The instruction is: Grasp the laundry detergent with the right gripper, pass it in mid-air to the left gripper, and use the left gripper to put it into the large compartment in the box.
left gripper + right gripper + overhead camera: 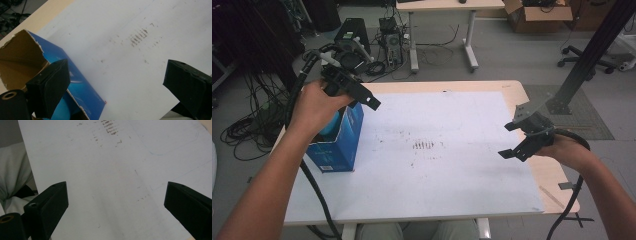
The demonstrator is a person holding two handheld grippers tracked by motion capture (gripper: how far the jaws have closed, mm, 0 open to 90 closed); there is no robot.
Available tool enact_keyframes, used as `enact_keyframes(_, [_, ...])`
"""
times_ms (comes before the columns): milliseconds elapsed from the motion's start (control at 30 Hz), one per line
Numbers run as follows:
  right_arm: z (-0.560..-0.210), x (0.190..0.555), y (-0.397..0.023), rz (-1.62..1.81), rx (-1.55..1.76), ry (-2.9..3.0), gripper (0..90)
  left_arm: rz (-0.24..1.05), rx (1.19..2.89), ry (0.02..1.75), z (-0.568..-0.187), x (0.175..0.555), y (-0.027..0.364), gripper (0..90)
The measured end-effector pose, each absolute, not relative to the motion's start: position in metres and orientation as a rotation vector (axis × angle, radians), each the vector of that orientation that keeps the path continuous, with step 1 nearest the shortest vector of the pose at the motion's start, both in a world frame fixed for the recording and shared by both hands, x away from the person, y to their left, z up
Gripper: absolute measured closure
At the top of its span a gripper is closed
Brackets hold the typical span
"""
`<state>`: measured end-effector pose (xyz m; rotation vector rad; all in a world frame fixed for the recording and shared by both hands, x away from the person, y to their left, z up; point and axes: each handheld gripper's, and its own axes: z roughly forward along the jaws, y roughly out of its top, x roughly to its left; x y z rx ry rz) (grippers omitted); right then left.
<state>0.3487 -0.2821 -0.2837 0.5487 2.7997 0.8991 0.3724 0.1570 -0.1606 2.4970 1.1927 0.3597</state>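
While both jaw pairs stand spread and empty, left gripper (357, 92) should descend squarely over blue box (343, 145); right gripper (517, 140) waits above white sheet (437, 165)

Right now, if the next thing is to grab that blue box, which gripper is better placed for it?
Probably the left. The left gripper hangs open right above the blue cardboard box, at its torn-open top. The right gripper, also open, is over the white sheet at the table's far side.
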Motion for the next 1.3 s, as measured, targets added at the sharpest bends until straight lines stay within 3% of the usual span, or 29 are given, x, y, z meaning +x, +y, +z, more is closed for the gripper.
enact_keyframes(1300, [-0.276, 0.347, -0.273, 0.860, 0.541, 2.819, 4.9, 0.273, 2.761, 0.707, -0.186, 0.379, 0.064, 7.3])
